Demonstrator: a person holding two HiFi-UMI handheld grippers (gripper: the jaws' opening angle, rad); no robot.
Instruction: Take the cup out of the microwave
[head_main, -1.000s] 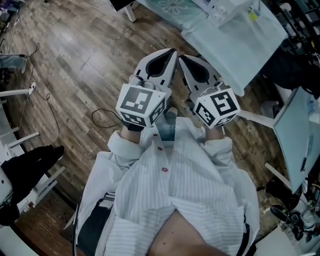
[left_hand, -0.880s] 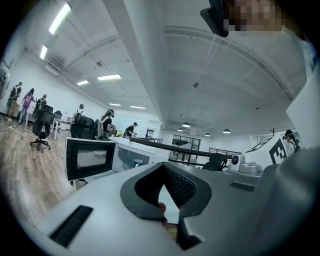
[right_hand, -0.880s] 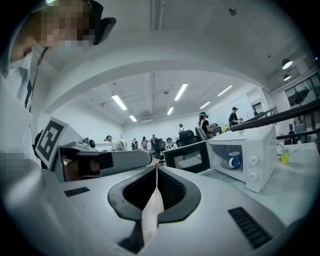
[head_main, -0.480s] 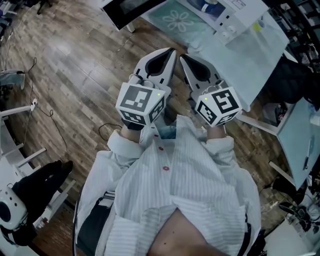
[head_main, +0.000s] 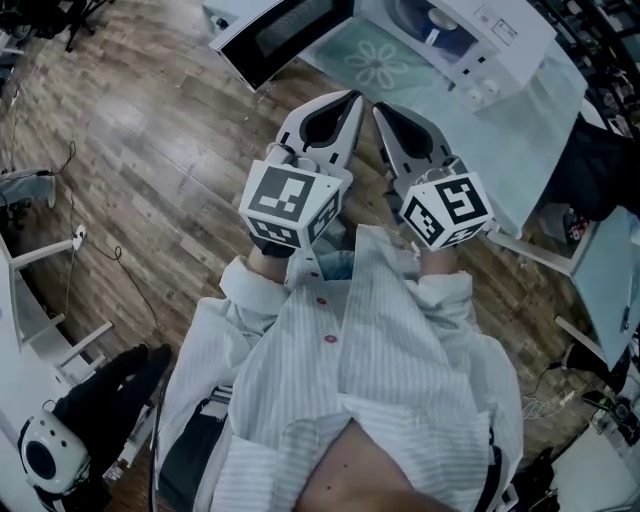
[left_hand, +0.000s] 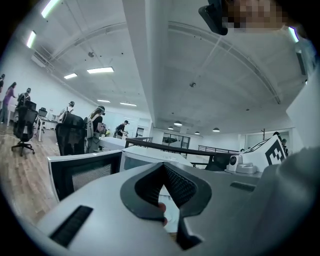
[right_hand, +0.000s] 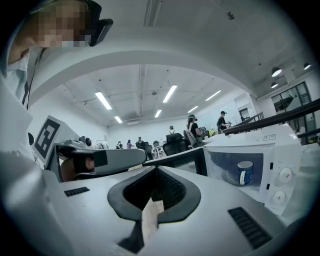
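Closest to me, looking down, is the striped shirt (head_main: 390, 380) of the person carrying the rig, with both hands drawn in against the chest. The left gripper (head_main: 352, 97) and right gripper (head_main: 380, 108) sit side by side just ahead of it, each topped by its marker cube, and they point level toward the worktop (head_main: 520, 130). In the left gripper view its fingers are pressed together at the tips with nothing between them. The right gripper view shows the same, fingers closed tip to tip and empty. Below them the wooden floor (head_main: 150, 150) runs off to the left, with a cable trailing across it. Beyond the fingertips the worktop carries a pale cloth with a flower pattern (head_main: 375, 65), and on that stands the white microwave (head_main: 490, 40). Its door (head_main: 280, 35) is swung wide open out to the left. The cup (right_hand: 245, 172), blue with a white handle, stands upright on the turntable inside the cavity, well apart from both grippers and touched by neither. Two round knobs sit on the panel to the right of the cavity. Farther off, the gripper views show an open room with ceiling strip lights, office chairs and several people standing at desks
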